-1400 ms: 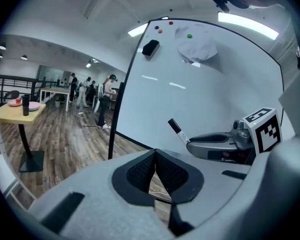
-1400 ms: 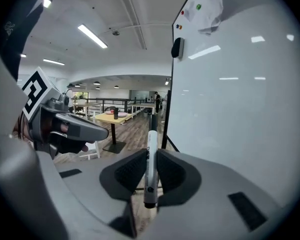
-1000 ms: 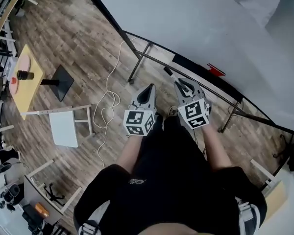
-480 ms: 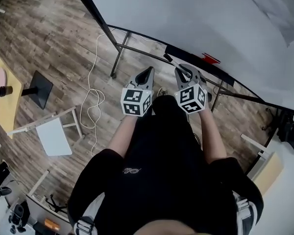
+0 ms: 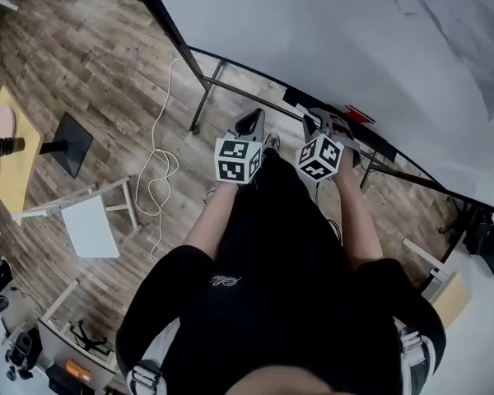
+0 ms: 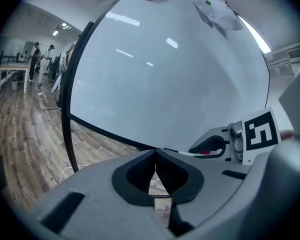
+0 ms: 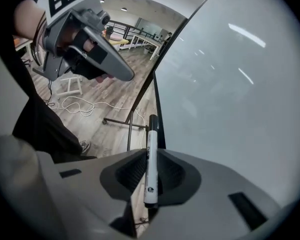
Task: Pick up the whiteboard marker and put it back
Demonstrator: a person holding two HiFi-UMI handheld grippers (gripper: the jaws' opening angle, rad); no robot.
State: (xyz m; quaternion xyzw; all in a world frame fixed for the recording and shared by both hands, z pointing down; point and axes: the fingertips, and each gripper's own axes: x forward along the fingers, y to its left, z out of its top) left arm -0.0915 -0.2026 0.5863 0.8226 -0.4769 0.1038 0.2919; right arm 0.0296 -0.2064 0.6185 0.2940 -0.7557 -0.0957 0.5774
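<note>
Black short-sleeved shirt (image 5: pixel 263 303), grey left gripper (image 5: pixel 249 123), grey right gripper (image 5: pixel 319 120), black-and-white marker cubes (image 5: pixel 237 160)

Open workroom with a plank floor and a big whiteboard on a stand

Ahead of the fingers (image 5: pixel 249 125) rises the whiteboard (image 5: pixel 313 31), its pale face streaked with reflected ceiling light. Its dark metal legs (image 5: pixel 204 97) stand on the grey-brown wood floor (image 5: pixel 90 64) just left of the fingers. Further left a white cable (image 5: pixel 158 171) loops over the planks. Beyond it are a small white-topped stand (image 5: pixel 92 225) and, well apart, a yellow-topped table (image 5: pixel 12 167) on a black pedestal base (image 5: pixel 70 142). Far off to the fingers' left, white tables (image 6: pixel 5 74) stand under ceiling lamps (image 6: pixel 60 29).
</note>
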